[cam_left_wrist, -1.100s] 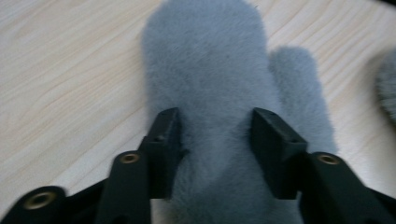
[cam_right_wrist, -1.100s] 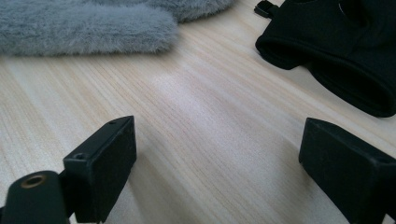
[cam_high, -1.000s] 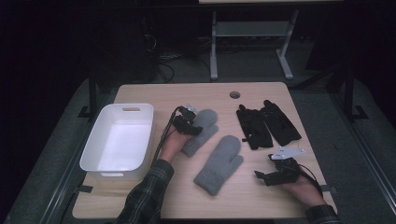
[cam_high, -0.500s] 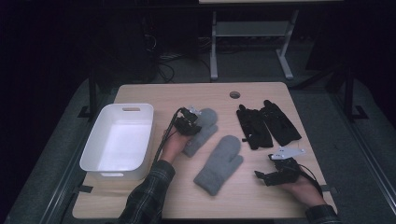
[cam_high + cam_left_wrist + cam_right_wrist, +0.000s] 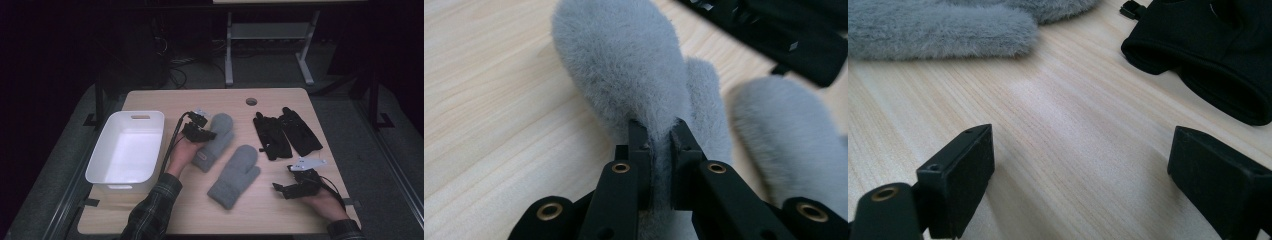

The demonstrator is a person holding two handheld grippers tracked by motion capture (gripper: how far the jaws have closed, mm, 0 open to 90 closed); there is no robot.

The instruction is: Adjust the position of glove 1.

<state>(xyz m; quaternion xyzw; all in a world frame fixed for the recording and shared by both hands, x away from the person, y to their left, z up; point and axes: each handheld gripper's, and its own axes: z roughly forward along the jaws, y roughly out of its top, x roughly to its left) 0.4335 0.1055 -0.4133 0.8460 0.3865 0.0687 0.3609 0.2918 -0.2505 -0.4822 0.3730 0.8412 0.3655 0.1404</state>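
Two grey fluffy mittens lie mid-table. My left gripper [image 5: 210, 134] is shut on the far mitten [image 5: 223, 131], at its left edge. In the left gripper view the two black jaws pinch a fold of that mitten [image 5: 624, 60], and my left gripper [image 5: 659, 134] rests low over it. The other mitten [image 5: 235, 175] lies just nearer and to the right, also visible as the mitten [image 5: 789, 140] beside the held one. My right gripper [image 5: 278, 189] sits at the front right, open, jaws wide over bare wood [image 5: 1080, 160], with nothing between them.
A white bin [image 5: 125, 181] stands at the table's left. Two black gloves [image 5: 272, 135] [image 5: 300, 131] lie at the back right, their cuff [image 5: 1218, 60] just ahead of the right gripper. A round hole [image 5: 251, 101] marks the far edge.
My left gripper has edged slightly right and nearer onto the far mitten. The right hand has stayed put.
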